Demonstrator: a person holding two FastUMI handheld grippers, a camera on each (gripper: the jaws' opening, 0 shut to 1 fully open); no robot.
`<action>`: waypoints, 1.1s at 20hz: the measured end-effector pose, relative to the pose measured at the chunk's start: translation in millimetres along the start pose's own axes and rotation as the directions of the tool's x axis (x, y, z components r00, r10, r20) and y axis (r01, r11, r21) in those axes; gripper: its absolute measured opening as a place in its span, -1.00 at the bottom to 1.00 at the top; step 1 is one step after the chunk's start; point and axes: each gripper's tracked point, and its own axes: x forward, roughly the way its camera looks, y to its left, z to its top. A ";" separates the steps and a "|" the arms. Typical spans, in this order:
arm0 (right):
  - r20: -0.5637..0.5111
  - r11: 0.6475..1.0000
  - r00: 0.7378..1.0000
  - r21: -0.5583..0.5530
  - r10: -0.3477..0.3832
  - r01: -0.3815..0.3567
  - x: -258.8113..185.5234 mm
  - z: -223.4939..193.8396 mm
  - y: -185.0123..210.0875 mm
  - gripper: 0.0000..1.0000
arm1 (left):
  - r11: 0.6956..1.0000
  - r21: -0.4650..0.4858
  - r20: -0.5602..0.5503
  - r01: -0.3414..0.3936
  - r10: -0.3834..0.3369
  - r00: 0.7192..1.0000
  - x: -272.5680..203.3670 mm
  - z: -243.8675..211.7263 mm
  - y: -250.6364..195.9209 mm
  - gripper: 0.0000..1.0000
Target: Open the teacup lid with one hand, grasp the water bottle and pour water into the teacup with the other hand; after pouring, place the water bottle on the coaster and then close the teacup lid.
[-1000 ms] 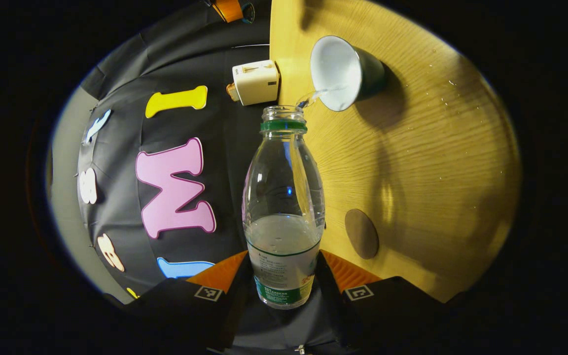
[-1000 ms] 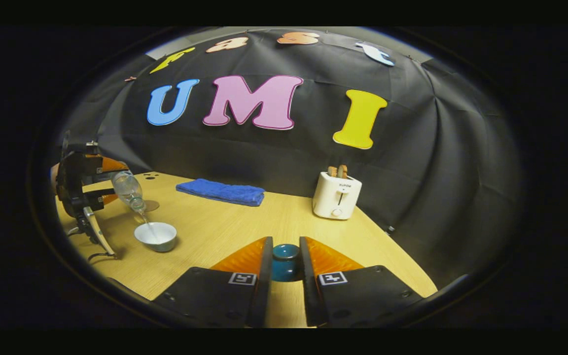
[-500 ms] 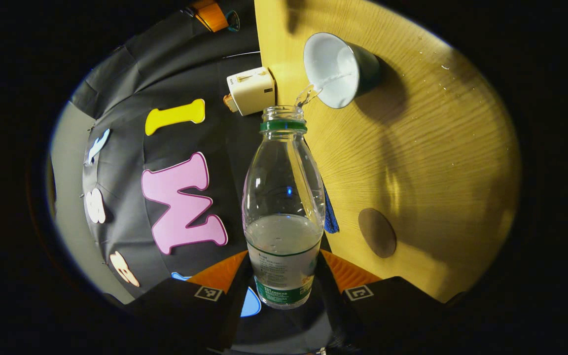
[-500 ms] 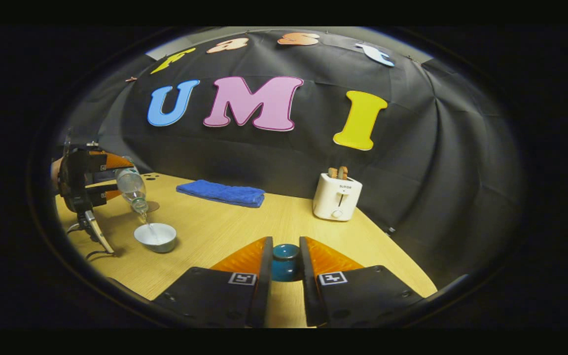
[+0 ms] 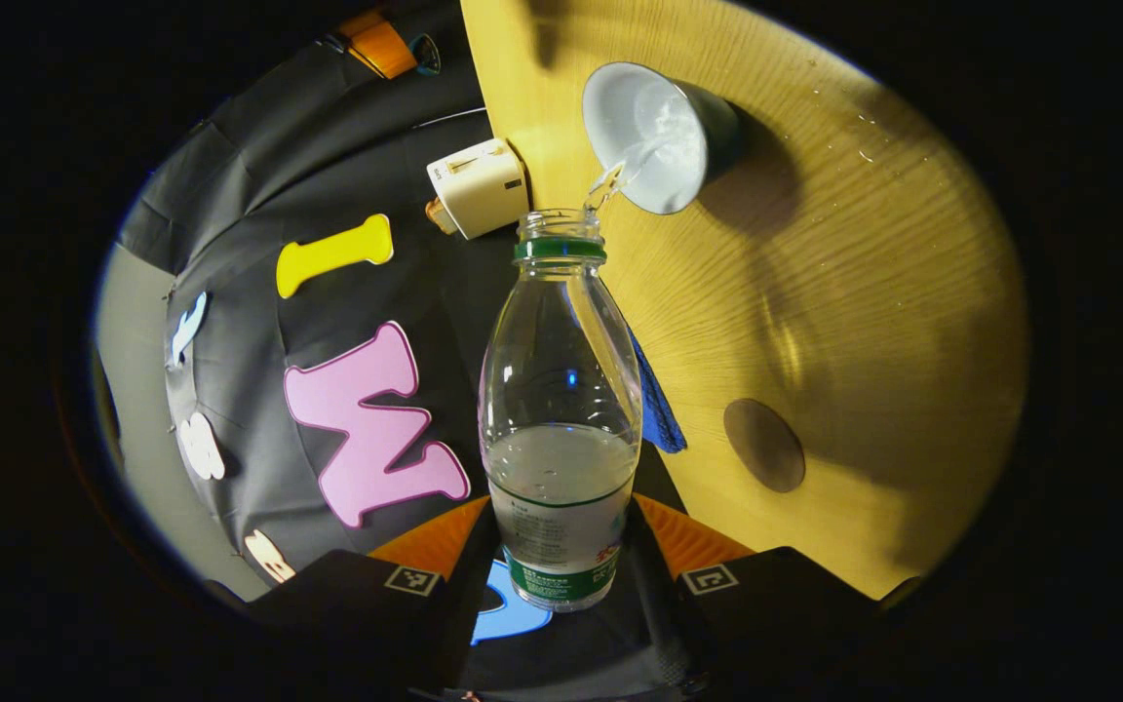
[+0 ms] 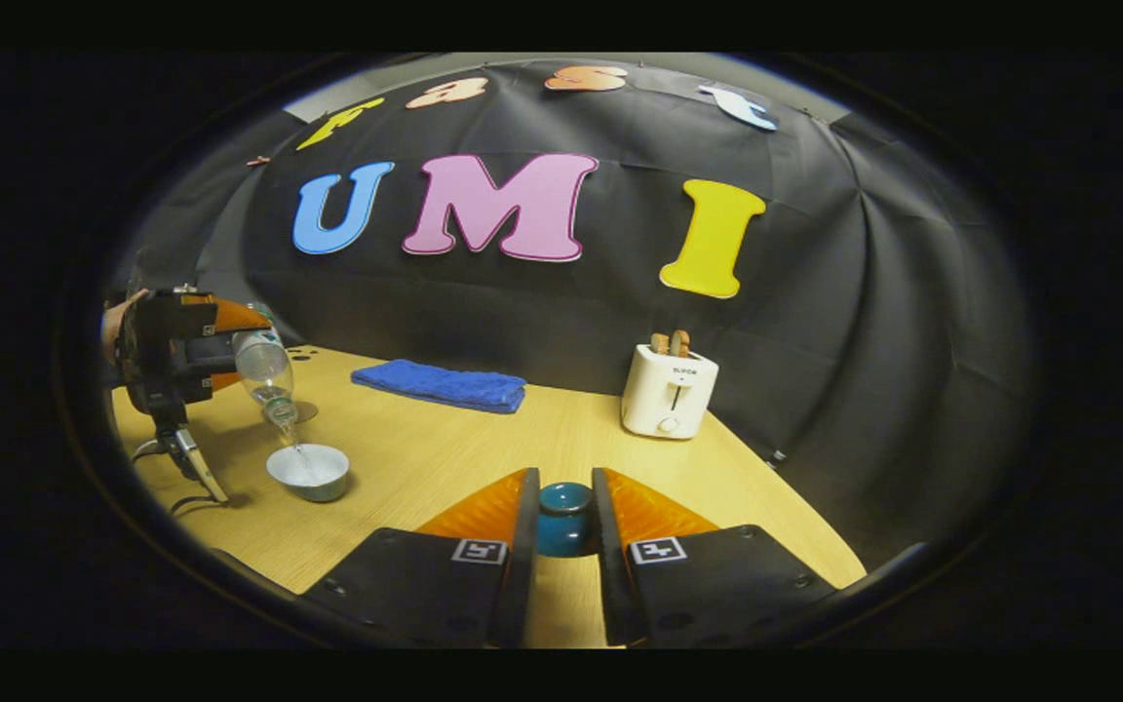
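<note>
1. A wooden desk [image 6: 445, 468] fills the lower part of the right gripper view, its pale grain lit warm.
2. There's a blue folded towel [image 6: 440, 384] lying flat near the desk's back edge, close to the black cloth wall [image 6: 864, 292].
3. A white toaster [image 6: 669, 392] stands upright by the back right edge of the desk, with two brown slices poking out of its top.
4. In the left gripper view that toaster [image 5: 476, 187] sits right at the desk's edge, and a sliver of the towel [image 5: 657, 409] peeks out along the same edge.
5. Small droplets [image 5: 869, 146] speckle the desk [image 5: 864, 292] there.
</note>
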 end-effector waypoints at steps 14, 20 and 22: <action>0.023 0.999 1.000 0.030 0.014 -0.014 5.5 -0.5 -2.4 -0.38 | 0.988 0.141 0.104 -0.066 0.052 0.993 11.2 15.7 25.2 0.49; 0.027 0.999 1.000 0.045 0.013 -0.015 10.8 -2.4 -3.9 -0.38 | 0.985 0.155 0.128 -0.069 0.049 0.991 20.0 24.4 28.9 0.49; 0.029 0.999 1.000 0.047 0.012 -0.013 9.9 -2.5 -3.9 -0.38 | 0.985 0.158 0.129 -0.067 0.047 0.991 21.3 24.6 29.2 0.49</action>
